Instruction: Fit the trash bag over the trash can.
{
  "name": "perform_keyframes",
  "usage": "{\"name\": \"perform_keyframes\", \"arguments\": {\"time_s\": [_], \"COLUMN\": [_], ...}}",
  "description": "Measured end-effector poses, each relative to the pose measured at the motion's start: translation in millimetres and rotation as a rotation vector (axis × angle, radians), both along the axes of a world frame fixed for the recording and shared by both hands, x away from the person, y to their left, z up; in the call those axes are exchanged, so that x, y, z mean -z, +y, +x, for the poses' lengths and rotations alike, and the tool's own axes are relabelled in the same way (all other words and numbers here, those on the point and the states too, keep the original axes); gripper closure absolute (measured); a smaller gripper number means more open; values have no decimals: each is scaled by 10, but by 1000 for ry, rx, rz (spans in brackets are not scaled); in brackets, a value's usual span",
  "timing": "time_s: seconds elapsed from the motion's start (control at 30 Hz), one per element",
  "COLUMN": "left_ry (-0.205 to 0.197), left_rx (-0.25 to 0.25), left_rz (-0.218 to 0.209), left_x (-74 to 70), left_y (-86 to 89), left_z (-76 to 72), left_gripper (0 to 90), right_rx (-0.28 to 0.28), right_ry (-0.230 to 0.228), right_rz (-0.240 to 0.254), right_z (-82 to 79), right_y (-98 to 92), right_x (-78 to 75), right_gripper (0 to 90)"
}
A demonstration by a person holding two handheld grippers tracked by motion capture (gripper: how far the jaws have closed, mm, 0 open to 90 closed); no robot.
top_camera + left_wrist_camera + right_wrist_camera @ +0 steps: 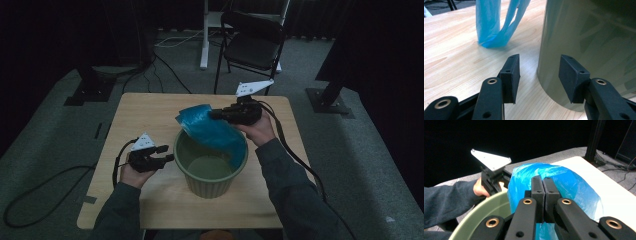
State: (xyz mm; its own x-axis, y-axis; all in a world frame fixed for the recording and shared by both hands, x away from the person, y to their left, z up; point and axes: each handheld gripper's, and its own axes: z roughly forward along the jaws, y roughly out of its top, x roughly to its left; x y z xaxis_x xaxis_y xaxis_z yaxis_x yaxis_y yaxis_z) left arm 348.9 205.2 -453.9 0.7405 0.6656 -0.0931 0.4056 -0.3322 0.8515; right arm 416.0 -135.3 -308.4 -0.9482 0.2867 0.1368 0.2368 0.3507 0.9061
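Blue liner bag going over a green bin

Blue plastic, thin and crinkled, is the thing in hand: a bin bag (212,131) pinched by the right gripper (216,114), whose jaws are pressed together on the film with nothing but plastic between them. The grip sits above the far rim of the green bin (210,167), and the bag hangs from it so that part falls inside the bin along its far-right wall while a loose fold spills over the rim on the far-left side and droops to the wooden table (150,112) behind the bin. In the left gripper view that fold (495,27) touches the tabletop just beyond the bin's curved wall (586,50).

Holding the film high over the rim looks deliberate: it keeps the mouth of the bag above the bin so it can be spread and settled as a liner.

On the near-left of the bin, the left gripper (169,159) rests low by the wall with its jaws spread wide and empty, one pad (510,77) clear of the bin, the other (572,77) in front of its wall; whether that pad touches I cannot tell. My guess is it waits there to steady the bin or take the loose edge.
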Motion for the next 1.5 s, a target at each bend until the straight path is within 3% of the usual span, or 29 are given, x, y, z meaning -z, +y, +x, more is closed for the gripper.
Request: {"name": "perform_keyframes", "arguments": {"time_s": [0.23,0.5,0.73,0.97,1.07,1.23,1.37,1.5], "left_ry": [-21,-77,-115,-138,-155,-189,-204,-222], "left_rx": [-32,-77,-65,-54,-69,-102,-121,-125], "left_rz": [-18,-37,1,25,51,70,69,72], "left_x": [-110,-303,-523,-612,-633,-656,-680,-708], "left_y": [63,107,-16,-208,-302,-359,-354,-349], "left_z": [7,79,270,422,458,448,420,385], "left_gripper": [521,530,530,533,605,880,899,899], "right_rx": [4,-13,-37,-50,-56,-55,-45,3], "right_ry": [33,51,75,84,85,73,64,34], "right_rz": [11,30,79,89,80,30,-45,-82], "right_z": [14,27,46,38,29,-15,-61,-106], "right_y": [-91,-86,-76,-58,-51,-49,-75,-165], "right_x": [133,172,185,195,205,244,314,314], "right_gripper": [894,894,894,894,894,892,873,742]}}
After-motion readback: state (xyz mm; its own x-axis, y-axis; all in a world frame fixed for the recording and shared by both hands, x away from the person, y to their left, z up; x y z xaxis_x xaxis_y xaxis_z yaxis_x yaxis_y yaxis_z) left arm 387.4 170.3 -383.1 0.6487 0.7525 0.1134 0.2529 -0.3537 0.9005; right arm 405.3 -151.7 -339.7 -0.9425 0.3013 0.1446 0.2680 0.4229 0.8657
